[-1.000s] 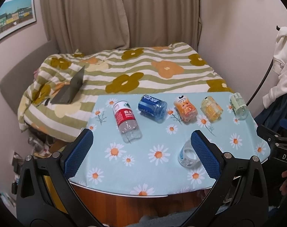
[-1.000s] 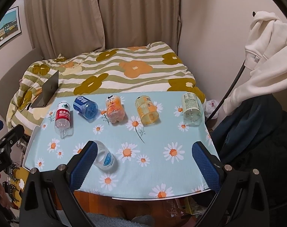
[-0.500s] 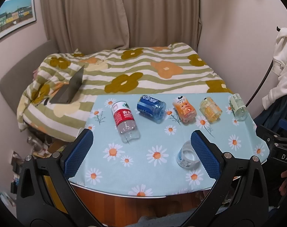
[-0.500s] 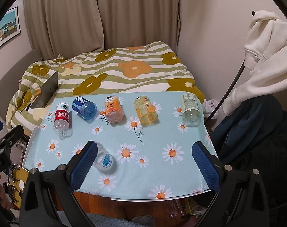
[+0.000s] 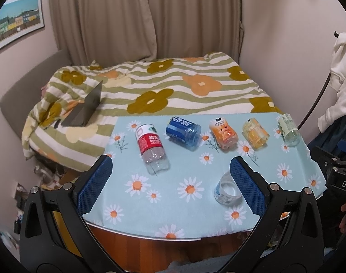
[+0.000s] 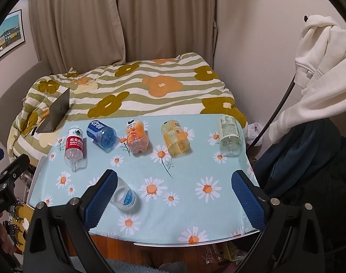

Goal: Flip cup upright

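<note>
Both wrist views look down and forward from the near edge of the table (image 5: 195, 236), facing the bed (image 5: 163, 91) and curtains (image 5: 150, 16) beyond. The left view sits toward the table's left side, the right view toward its right, near a hanging white garment (image 6: 318, 68). They share the daisy cloth (image 6: 173, 216), the row of lying containers (image 6: 175, 137), the bed and the wall picture (image 5: 18, 20).

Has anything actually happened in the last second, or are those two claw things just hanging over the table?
Very little. The left gripper and right gripper both drifted slightly, so the table sits a touch differently in each view. Both are open as before and nothing was gripped or released. The clear cup still lies on its side near the front edge, and the five bottles in the back row have not moved.
</note>
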Demonstrator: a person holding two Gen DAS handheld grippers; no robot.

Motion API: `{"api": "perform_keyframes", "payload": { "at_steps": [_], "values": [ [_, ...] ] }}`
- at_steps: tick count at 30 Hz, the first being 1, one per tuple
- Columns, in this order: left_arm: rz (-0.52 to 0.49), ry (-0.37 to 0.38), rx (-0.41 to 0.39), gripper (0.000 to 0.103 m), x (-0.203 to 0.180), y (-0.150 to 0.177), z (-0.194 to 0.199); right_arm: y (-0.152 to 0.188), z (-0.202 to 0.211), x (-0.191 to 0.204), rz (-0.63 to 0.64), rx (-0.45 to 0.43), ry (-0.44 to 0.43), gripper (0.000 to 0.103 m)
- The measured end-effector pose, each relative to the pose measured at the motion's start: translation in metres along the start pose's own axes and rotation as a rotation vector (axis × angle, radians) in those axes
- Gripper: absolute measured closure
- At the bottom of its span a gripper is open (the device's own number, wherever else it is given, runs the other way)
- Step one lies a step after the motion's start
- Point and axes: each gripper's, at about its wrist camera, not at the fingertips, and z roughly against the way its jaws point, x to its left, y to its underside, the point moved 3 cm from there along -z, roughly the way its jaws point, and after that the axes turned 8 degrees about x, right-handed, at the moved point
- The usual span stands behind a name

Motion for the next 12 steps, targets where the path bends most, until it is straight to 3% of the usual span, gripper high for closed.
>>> {"api": "perform_keyframes", "payload": {
  "at_steps": [12],
  "values": [
    [0.007,-0.027,-0.019,0.000,0.0010,-0.0039,-0.0037,-0.0076,0.0002,0.0017,0.002,-0.024,-0.009,0.003]
  ]
}}
